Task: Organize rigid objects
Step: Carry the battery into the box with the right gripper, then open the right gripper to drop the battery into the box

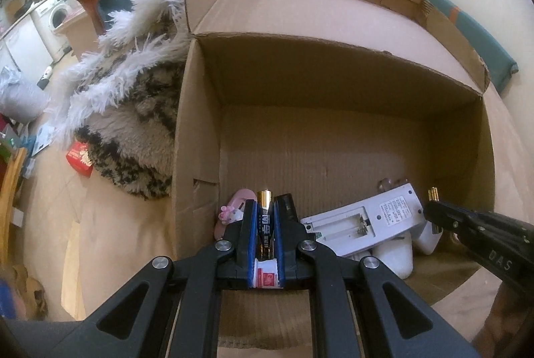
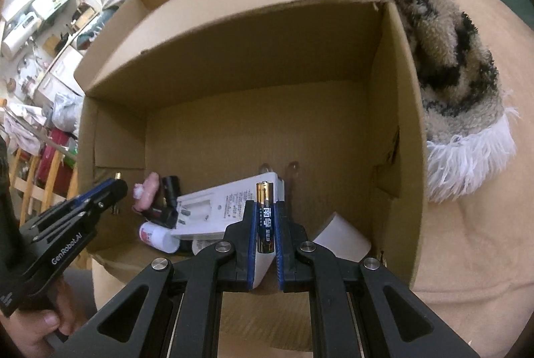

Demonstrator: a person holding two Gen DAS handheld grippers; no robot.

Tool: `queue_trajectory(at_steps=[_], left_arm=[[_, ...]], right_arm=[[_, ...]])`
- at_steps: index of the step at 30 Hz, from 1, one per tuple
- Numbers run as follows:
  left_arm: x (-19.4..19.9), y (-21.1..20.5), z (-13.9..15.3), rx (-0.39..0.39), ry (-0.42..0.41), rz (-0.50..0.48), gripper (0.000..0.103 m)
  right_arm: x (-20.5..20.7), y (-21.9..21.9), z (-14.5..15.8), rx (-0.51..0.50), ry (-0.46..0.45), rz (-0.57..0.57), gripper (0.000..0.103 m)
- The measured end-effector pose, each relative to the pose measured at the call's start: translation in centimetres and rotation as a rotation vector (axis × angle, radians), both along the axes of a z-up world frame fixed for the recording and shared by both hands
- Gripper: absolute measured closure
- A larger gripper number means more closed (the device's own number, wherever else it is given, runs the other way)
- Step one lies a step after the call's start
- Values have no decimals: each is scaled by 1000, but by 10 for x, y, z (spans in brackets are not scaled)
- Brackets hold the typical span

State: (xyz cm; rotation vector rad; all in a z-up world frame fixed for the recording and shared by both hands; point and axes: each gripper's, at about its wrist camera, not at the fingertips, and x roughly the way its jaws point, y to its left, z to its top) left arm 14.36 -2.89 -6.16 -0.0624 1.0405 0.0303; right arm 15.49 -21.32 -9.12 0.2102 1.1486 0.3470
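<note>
My left gripper (image 1: pixel 265 204) is shut on a blue-and-black AAA battery (image 1: pixel 265 226) with a gold cap, held upright over the near left of an open cardboard box (image 1: pixel 197 141). My right gripper (image 2: pixel 265 204) is shut on a second battery of the same kind (image 2: pixel 265 221) above the same box (image 2: pixel 397 124). Both point steeply down into it. Each gripper shows in the other's view, the right gripper (image 1: pixel 434 209) and the left gripper (image 2: pixel 115 188). On the box floor lies a white remote control (image 1: pixel 367 218) (image 2: pixel 227 204), face down, with its battery bay open and empty.
Beside the remote lie a pink item (image 1: pixel 233 208), a black cylinder (image 1: pixel 288 206), a white tube with a red label (image 2: pixel 157 236) and a white card (image 2: pixel 343 238). A shaggy patterned rug (image 1: pixel 133 124) presses against the box's side. A person's hand (image 2: pixel 40 331) grips the left handle.
</note>
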Motion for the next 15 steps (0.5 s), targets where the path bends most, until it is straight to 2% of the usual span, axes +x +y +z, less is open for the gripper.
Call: queue_trajectory(at_steps=[9,15], left_arm=[[1,-4,-5,2,9,-12,94],[2,-2,-4,-1,5,5,94]], right_arm=[[3,1,-5,-6,20,-19,92],[2,2,-3,6,1,-18,92]])
